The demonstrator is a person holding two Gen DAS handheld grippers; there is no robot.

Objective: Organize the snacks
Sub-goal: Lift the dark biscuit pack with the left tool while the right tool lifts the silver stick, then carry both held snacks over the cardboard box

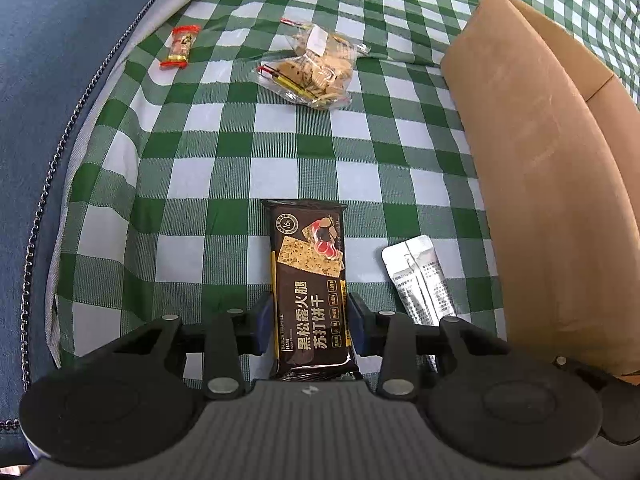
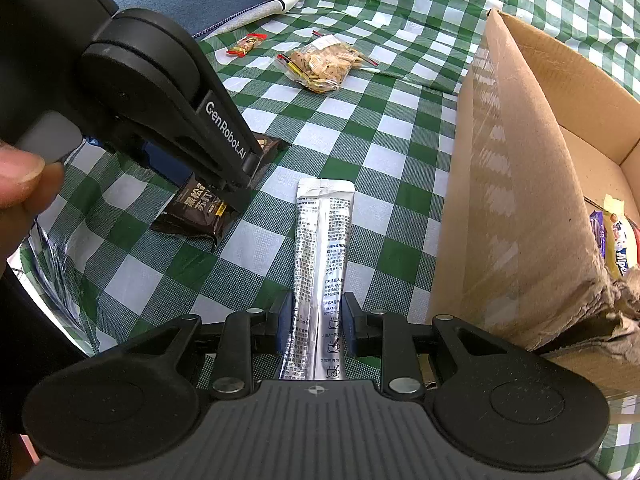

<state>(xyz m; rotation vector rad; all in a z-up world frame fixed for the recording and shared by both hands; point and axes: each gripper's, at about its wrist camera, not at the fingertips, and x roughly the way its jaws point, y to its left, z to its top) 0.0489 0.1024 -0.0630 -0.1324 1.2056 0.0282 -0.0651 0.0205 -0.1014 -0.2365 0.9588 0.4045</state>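
Cracker pack (image 1: 308,292) pinched in left gripper (image 1: 310,320), silver sachet (image 2: 320,280) in right gripper (image 2: 316,328); lift level, clear box (image 2: 500,184) wall.

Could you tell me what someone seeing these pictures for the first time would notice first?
Most likely the two claws, each closed on a snack: the left claw grips a dark cracker packet, and the right claw grips a silver sachet. Both lie on a green-and-white checked cloth, beside an open cardboard box on the right. Farther back sit a clear bag of biscuits and a small red candy.
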